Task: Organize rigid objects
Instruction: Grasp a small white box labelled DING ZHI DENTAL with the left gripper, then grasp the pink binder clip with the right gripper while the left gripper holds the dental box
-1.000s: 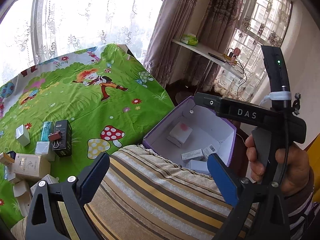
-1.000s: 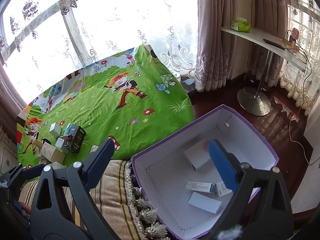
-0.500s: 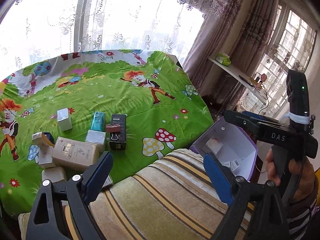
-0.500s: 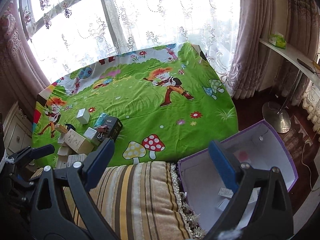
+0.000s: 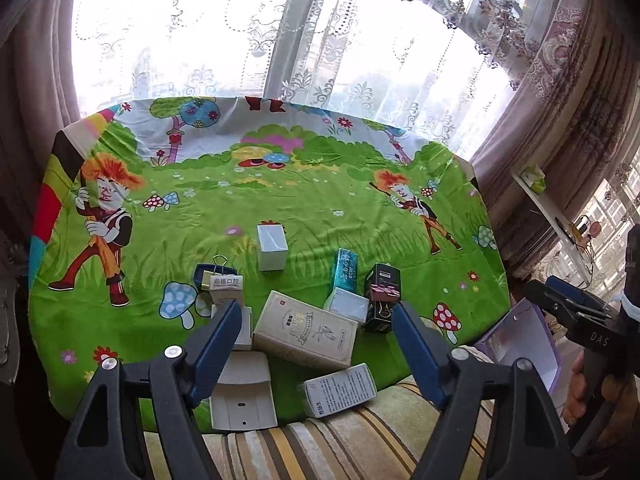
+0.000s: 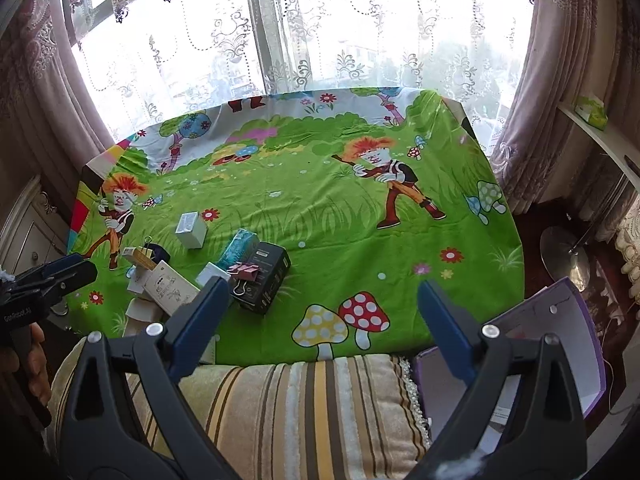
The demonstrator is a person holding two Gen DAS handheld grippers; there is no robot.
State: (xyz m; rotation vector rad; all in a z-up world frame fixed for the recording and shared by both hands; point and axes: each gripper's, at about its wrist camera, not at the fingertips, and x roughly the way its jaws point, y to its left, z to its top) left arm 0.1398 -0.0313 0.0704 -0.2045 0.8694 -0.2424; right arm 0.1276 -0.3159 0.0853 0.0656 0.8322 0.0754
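Observation:
Several small boxes lie clustered on the green cartoon cloth point(image 5: 320, 200): a large beige box point(image 5: 305, 330), a black box point(image 5: 382, 296) with a pink binder clip, a teal box point(image 5: 347, 270), a white cube box point(image 5: 272, 246) and a white printed box point(image 5: 340, 390). My left gripper point(image 5: 316, 348) is open and empty, hovering just above the beige box. My right gripper point(image 6: 324, 324) is open and empty, near the table's front edge; the black box point(image 6: 266, 276) is to its left. The purple-rimmed white box point(image 6: 560, 344) sits low at the right.
A striped cushion point(image 6: 300, 412) lies in front of the table. A white shelf point(image 6: 600, 140) and a lamp stand point(image 6: 566, 252) are at the right. Curtains and windows are behind the table. The right gripper shows in the left wrist view point(image 5: 576, 312).
Both views have swung left from the purple box to the table. The box cluster now lies between my left gripper's fingers. Both grippers stayed open.

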